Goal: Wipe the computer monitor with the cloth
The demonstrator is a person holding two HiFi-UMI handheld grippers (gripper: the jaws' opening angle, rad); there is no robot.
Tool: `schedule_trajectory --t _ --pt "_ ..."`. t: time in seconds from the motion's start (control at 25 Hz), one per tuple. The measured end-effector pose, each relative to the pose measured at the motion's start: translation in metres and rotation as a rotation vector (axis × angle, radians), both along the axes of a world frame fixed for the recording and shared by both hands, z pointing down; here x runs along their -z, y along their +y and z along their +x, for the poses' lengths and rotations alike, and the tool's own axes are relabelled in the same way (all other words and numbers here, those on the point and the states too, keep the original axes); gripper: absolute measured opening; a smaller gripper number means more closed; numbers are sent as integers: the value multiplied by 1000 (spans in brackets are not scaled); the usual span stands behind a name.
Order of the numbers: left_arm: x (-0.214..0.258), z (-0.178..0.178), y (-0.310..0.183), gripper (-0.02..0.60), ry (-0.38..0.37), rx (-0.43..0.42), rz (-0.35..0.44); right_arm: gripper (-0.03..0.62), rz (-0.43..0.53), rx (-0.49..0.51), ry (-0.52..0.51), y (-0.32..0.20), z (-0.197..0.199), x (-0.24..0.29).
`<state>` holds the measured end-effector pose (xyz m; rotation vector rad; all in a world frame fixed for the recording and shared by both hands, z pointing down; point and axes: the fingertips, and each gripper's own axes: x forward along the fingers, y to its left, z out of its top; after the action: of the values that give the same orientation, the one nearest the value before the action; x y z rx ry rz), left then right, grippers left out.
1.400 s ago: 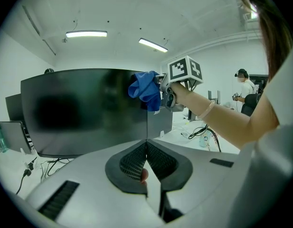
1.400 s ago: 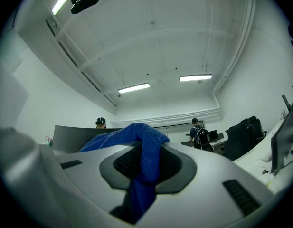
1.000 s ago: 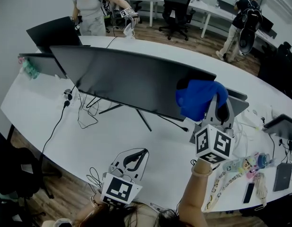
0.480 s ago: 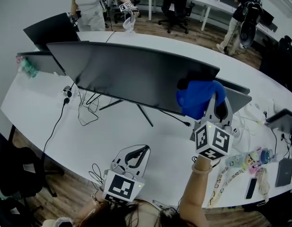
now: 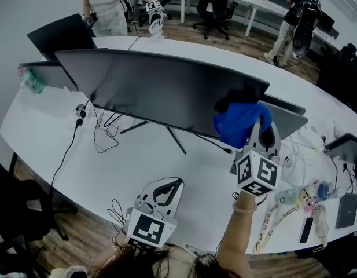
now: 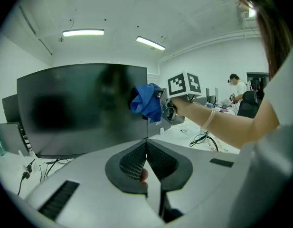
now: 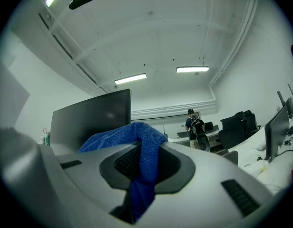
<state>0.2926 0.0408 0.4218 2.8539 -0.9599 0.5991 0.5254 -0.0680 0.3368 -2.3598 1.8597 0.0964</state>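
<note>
Head view takes in a long white table (image 5: 51, 155) with a wide curved computer monitor (image 5: 149, 91) standing across it on thin splayed stand legs (image 5: 172, 141), its dark screen facing the person. Smaller screens sit behind it at either end, and black cables (image 5: 106, 133) loop on the tabletop under its left half.

At the monitor's right end, the blue cloth (image 5: 239, 123) is bunched against the lower corner of the screen. It is carried by the right gripper (image 5: 261, 120), whose marker cube sits above the person's wrist. In the right gripper view the jaws are clamped on a fold of the cloth (image 7: 137, 141), which drapes over and down between them, so the right gripper (image 7: 144, 158) has a firm pinch. From the left gripper view the cloth (image 6: 146, 102) appears to lie on the glass right at the screen's edge.

The left gripper (image 5: 177, 183) hangs low over the near table, well apart from the monitor. Its jaws are pressed together with nothing between them (image 6: 146, 148).

By my reading, the wiping step is in hand at the right-hand corner, with most of the screen to the left not yet covered. The next move calls for drawing the cloth leftward in even passes with light pressure, since the slim stand may let the panel rock.
</note>
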Motion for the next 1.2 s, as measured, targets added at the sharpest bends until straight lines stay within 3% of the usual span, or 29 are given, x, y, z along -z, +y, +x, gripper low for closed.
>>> schedule_trajectory --t 1.2 --pt "-12 7 -2 9 -29 -26 -11 63 -87 -14 -2 -6 2 -52"
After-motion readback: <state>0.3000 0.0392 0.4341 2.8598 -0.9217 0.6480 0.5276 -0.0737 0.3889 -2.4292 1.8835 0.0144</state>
